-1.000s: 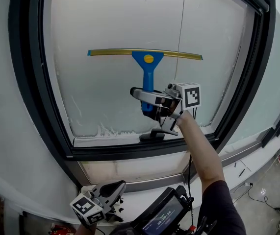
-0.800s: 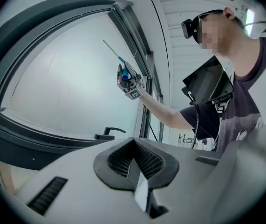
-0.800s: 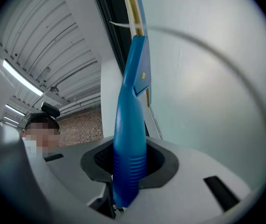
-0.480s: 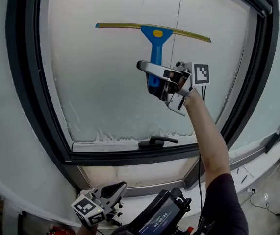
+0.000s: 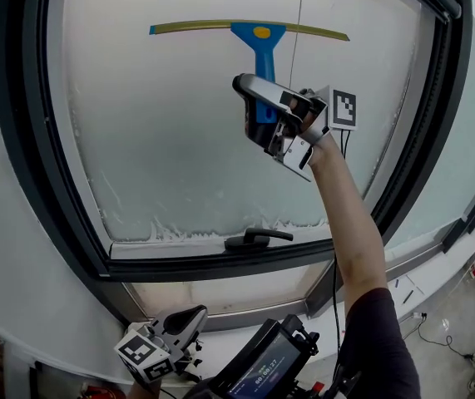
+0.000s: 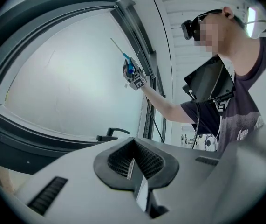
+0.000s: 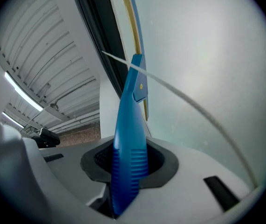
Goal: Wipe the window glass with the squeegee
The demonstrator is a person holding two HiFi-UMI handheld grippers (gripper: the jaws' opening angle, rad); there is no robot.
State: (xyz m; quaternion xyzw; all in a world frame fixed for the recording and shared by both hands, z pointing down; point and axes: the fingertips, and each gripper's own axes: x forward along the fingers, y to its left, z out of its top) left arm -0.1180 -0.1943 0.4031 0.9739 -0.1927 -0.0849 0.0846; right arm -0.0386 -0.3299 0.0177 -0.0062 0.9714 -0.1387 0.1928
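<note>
A blue-handled squeegee (image 5: 259,61) with a long yellow-edged blade (image 5: 195,27) lies flat against the frosted window glass (image 5: 179,140), high on the pane. My right gripper (image 5: 264,110) is shut on the squeegee's ribbed handle (image 7: 128,171); the blade (image 7: 133,27) runs up along the glass in the right gripper view. My left gripper (image 5: 189,321) hangs low below the sill, shut with nothing in it (image 6: 133,171). In the left gripper view the squeegee (image 6: 129,69) shows small at the end of the raised arm.
A dark window frame (image 5: 33,181) surrounds the pane. A black window handle (image 5: 258,238) sits on the lower sash. A thin cord (image 5: 299,23) hangs down the glass just right of the squeegee. A dark device with a screen (image 5: 262,364) is at the person's chest.
My right gripper has carried the squeegee upward along the glass, from mid-pane to near the top. The left gripper has stayed low.
</note>
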